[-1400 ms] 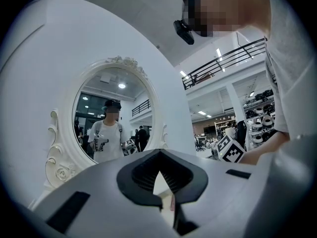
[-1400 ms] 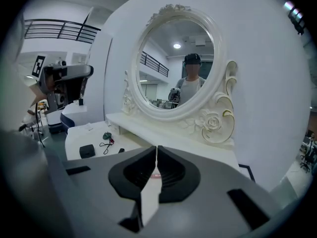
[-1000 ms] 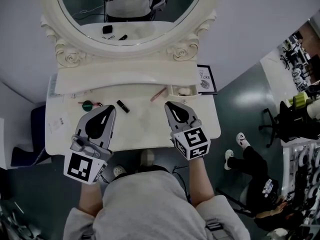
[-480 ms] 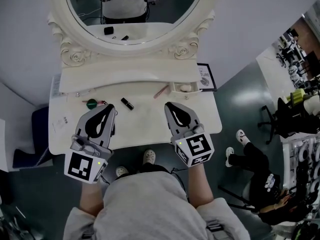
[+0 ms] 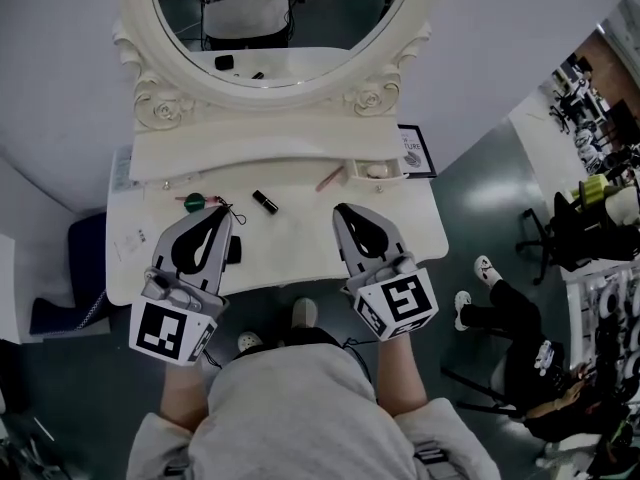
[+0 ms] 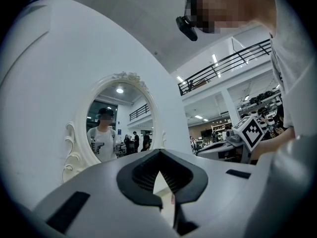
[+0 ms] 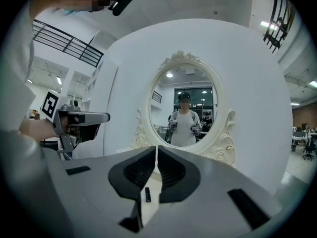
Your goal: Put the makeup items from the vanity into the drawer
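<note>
Both claws hang level over the front edge of the tabletop (image 5: 300, 243), a little above it and well short of the makeup. We read this as a pause before a reach, not as a grasp. The left claw (image 5: 222, 216) is clenched, its tips meet, and nothing sits between them. The right claw (image 5: 344, 210) is clenched too, with only a thin slit between its jaws, and it carries nothing.

The makeup lies farther back on the tabletop. A black lipstick (image 5: 265, 202) is near the middle. A small green round item (image 5: 197, 203) is to its left, just ahead of the left claw. A pink pencil (image 5: 330, 178) leans close to the small drawer (image 5: 375, 179) at the right. The drawer stands open under the mirror (image 5: 280, 28), and something pale is already inside it. A dark object (image 5: 233, 250) lies just beside the left claw; we cannot tell what it is.

With the drawer on the right, we judge the right claw better placed for the pencil and the lipstick. Either claw must open before it can pick anything up.
</note>
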A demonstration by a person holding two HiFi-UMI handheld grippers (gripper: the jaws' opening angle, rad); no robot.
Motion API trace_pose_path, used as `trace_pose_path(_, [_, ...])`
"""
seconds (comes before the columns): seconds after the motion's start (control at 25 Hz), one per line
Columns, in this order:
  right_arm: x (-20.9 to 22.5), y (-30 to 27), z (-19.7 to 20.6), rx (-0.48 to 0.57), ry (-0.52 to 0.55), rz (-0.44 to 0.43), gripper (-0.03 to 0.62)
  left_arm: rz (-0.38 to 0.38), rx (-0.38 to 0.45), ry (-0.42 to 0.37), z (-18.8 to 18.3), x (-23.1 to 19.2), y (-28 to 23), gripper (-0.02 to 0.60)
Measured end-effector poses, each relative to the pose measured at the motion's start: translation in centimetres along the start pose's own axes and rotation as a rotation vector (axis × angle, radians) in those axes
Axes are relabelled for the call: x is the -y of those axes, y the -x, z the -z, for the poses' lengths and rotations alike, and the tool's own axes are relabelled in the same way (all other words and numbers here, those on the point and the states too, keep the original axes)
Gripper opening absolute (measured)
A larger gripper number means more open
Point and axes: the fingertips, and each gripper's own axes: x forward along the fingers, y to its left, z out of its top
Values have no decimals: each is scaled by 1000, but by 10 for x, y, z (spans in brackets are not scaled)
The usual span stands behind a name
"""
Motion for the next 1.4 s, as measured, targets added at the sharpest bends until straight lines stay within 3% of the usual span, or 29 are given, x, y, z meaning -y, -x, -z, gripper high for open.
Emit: trace_pose_path(1.4, [-73,38,-37,133,6,52,26,25,44,-18,-21,-1,66,11])
